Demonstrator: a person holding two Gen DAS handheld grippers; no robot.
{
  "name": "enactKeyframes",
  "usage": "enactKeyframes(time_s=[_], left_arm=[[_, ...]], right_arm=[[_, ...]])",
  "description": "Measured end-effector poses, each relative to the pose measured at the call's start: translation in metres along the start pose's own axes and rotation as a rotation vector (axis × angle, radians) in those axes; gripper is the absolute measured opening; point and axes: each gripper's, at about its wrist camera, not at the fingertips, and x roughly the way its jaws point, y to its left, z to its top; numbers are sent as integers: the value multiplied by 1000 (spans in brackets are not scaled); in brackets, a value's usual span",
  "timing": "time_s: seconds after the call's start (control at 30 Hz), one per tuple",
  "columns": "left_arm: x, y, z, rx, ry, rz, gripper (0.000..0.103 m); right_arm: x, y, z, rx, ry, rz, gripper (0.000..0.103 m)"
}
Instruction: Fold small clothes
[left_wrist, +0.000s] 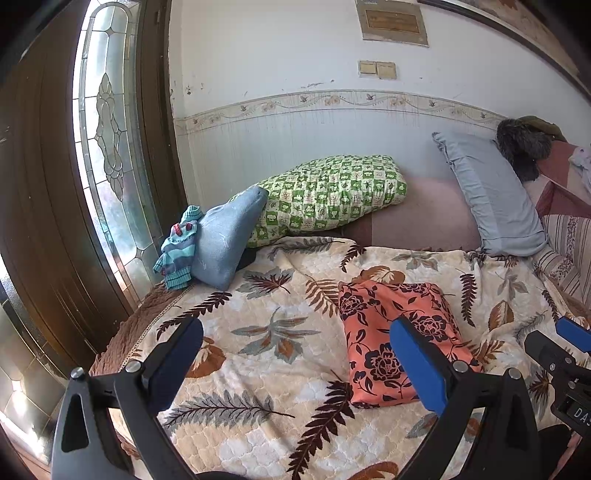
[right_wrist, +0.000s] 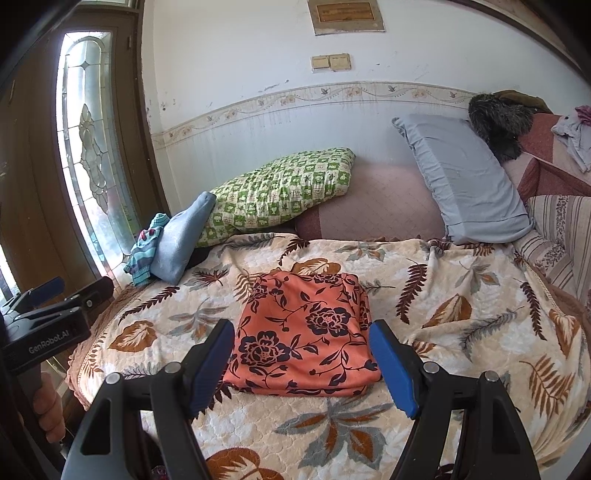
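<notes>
An orange garment with dark flower print (right_wrist: 301, 334) lies folded into a flat rectangle on the leaf-patterned blanket (right_wrist: 461, 332); it also shows in the left wrist view (left_wrist: 391, 332). My right gripper (right_wrist: 301, 365) is open and empty, just in front of the garment, its fingers to either side of the near edge. My left gripper (left_wrist: 295, 362) is open and empty above the blanket (left_wrist: 258, 350), left of the garment. The left gripper shows at the left edge of the right wrist view (right_wrist: 55, 295). A striped teal garment (left_wrist: 179, 247) lies crumpled at the bed's far left.
A light blue cushion (left_wrist: 225, 243), a green checked pillow (left_wrist: 332, 192) and a grey-blue pillow (left_wrist: 491, 195) lie along the wall. A dark furry item (right_wrist: 498, 122) and striped bedding (right_wrist: 554, 229) sit at the right. A wooden door with leaded glass (left_wrist: 107, 147) stands at the left.
</notes>
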Motion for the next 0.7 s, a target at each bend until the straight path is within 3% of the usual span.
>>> enactKeyframes(time_s=[0.7], left_arm=[[3, -3, 1, 18, 4, -27, 101]], right_arm=[[9, 8, 0, -13, 10, 25, 78]])
